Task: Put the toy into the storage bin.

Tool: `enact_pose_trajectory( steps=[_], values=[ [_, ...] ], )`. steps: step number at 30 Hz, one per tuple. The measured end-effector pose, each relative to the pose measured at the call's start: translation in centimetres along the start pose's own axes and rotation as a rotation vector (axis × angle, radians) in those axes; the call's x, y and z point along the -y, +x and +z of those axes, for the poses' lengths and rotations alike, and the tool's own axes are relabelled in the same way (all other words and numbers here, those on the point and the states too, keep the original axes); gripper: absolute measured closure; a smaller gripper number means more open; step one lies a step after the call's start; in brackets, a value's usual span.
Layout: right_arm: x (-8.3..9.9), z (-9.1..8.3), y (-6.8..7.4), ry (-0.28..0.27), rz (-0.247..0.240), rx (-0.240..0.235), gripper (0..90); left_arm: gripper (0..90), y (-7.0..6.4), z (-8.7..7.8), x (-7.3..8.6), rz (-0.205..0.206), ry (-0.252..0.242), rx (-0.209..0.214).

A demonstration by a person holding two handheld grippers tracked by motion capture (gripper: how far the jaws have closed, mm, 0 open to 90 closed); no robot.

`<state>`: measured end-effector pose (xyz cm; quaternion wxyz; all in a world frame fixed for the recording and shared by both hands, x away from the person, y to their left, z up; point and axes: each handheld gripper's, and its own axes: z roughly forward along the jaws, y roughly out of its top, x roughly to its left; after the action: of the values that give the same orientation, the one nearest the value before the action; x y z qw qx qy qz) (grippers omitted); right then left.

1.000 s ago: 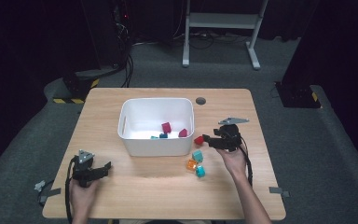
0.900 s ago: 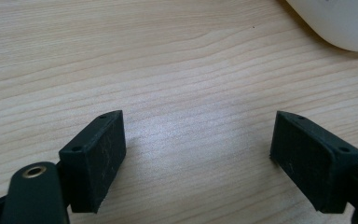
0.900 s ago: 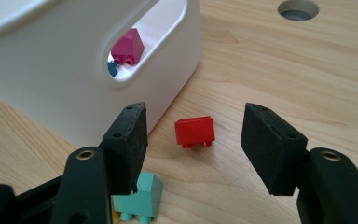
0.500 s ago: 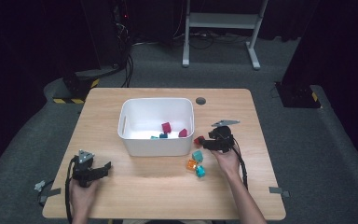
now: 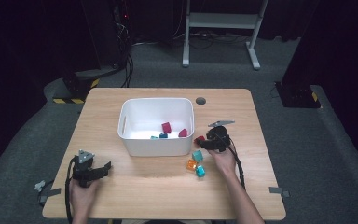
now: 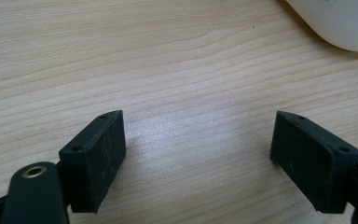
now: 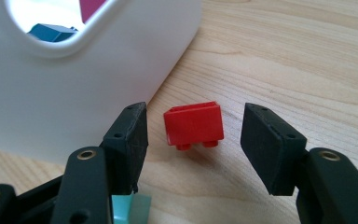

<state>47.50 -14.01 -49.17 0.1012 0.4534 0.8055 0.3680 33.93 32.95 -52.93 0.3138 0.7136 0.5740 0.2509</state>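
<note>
A small red brick (image 7: 194, 125) lies on its side on the wooden table, close to the white bin's (image 7: 98, 88) right wall. My right gripper (image 7: 193, 142) is open, one jaw on each side of the brick without touching it. From above, that gripper (image 5: 204, 141) sits just right of the bin (image 5: 154, 148), with the red brick (image 5: 199, 139) at its tip. My left gripper (image 5: 103, 169) rests open at the table's front left; its jaws (image 6: 198, 144) frame bare wood.
Two teal bricks (image 5: 197, 155) (image 5: 200, 171) and an orange one (image 5: 191, 164) lie just in front of the right gripper. The bin holds red, magenta (image 5: 166, 127) and teal pieces. A dark round hole (image 5: 200, 100) sits near the table's back edge.
My right gripper has slid left toward the bin and now straddles the red brick. The left gripper has stayed put.
</note>
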Motion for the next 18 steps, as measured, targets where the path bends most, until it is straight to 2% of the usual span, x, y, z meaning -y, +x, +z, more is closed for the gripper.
enact_pose_trajectory(
  steps=[4,7,11,18],
  values=[
    [0.0,0.6,-0.1,0.012,-0.001,0.006,41.8,18.2,0.0,0.0,0.0,0.0,0.0,0.0],
    [0.1,0.9,-0.2,0.027,0.021,0.011,41.8,18.2,0.0,0.0,0.0,0.0,0.0,0.0],
    [0.1,1.1,-0.2,0.018,0.001,0.012,42.9,18.2,0.0,0.0,0.0,0.0,0.0,0.0],
    [0.2,1.4,0.0,0.008,-0.015,0.024,51.9,18.2,0.0,0.0,0.0,0.0,0.0,0.0]
  ],
)
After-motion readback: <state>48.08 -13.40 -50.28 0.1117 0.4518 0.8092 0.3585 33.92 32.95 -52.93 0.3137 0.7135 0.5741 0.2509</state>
